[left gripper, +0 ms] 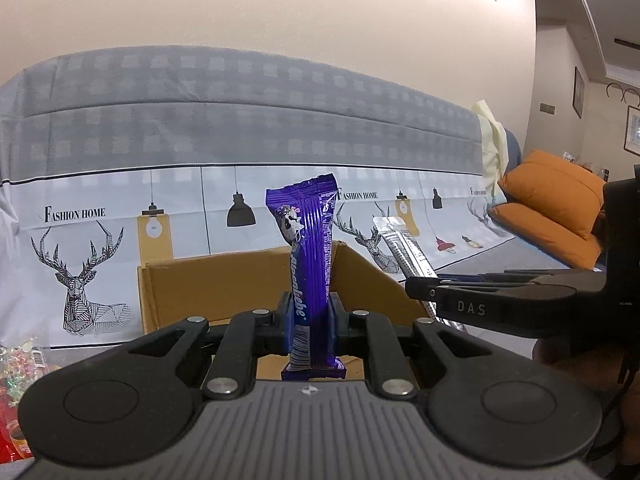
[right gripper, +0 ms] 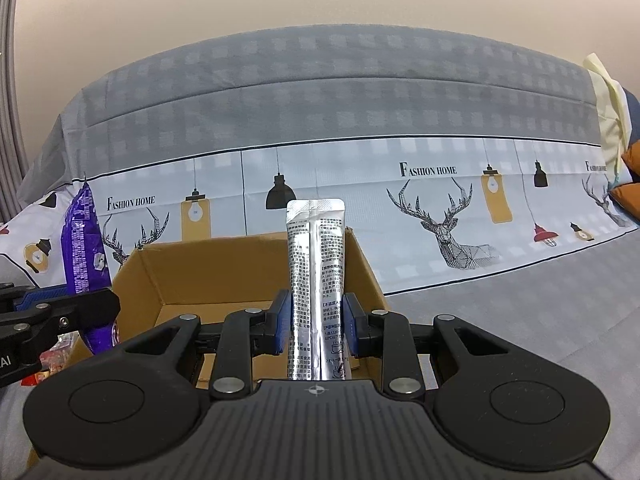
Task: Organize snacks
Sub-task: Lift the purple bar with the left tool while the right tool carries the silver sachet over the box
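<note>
Two handheld grippers, each clamped on a snack, held over an open cardboard box.

Left gripper (left gripper: 310, 320): jaws drawn almost fully together, blue pads pressing on both sides of a purple snack bar (left gripper: 308, 256). The bar stands upright between the pads; its crimped top end rises above the far wall of the cardboard box (left gripper: 224, 280), and its lower end with the barcode hangs below the pads. In the right wrist view the same bar (right gripper: 82, 252) appears at the left edge, tilted slightly, held by the left gripper (right gripper: 80, 304) just beside the near left corner of the box (right gripper: 224, 264).

Right gripper (right gripper: 316, 320): jaws partly closed, blue pads pressing on the two long edges of a silver sachet (right gripper: 316, 276). The sachet stands upright, printed side toward the camera, its rounded top above the far wall of the box. In the left wrist view the right gripper (left gripper: 424, 292) enters from the right edge, and the sachet (left gripper: 404, 252) leans above the right wall of the box.

Cardboard box: open at the top, flaps up, resting on a grey surface in front of a sofa. Both snacks are above the box or at its rim, in the grippers, neither resting inside it.

Surroundings: the sofa is draped with a grey checked cover (right gripper: 320, 112) printed with deer and lamps. Orange cushions (left gripper: 552, 204) lie at its right end. A heap of small wrapped snacks (left gripper: 16, 368) lies at the left edge of the surface.
</note>
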### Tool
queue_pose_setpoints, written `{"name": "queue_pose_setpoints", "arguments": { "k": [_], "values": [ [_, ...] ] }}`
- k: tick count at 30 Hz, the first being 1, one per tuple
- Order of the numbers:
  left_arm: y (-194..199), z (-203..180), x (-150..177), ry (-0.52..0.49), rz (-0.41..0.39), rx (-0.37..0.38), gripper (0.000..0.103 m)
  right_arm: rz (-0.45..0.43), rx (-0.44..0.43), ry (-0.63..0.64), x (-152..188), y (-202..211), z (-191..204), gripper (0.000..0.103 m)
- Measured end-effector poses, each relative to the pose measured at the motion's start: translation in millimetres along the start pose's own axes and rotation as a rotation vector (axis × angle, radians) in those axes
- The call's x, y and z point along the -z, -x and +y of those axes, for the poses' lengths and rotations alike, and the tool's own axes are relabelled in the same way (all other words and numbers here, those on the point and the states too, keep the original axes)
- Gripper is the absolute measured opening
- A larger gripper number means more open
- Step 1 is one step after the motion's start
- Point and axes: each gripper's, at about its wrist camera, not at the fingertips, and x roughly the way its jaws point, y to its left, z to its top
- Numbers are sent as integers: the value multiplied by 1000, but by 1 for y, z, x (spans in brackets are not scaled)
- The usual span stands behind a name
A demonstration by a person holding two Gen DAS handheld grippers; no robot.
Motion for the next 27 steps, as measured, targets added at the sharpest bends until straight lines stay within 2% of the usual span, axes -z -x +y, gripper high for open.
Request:
{"name": "queue_pose_setpoints", "arguments": {
  "k": [27],
  "values": [
    [-1,-3,-1,-3,-3,3,17,-10,-2,21,2,-1,2,30]
  ]
}}
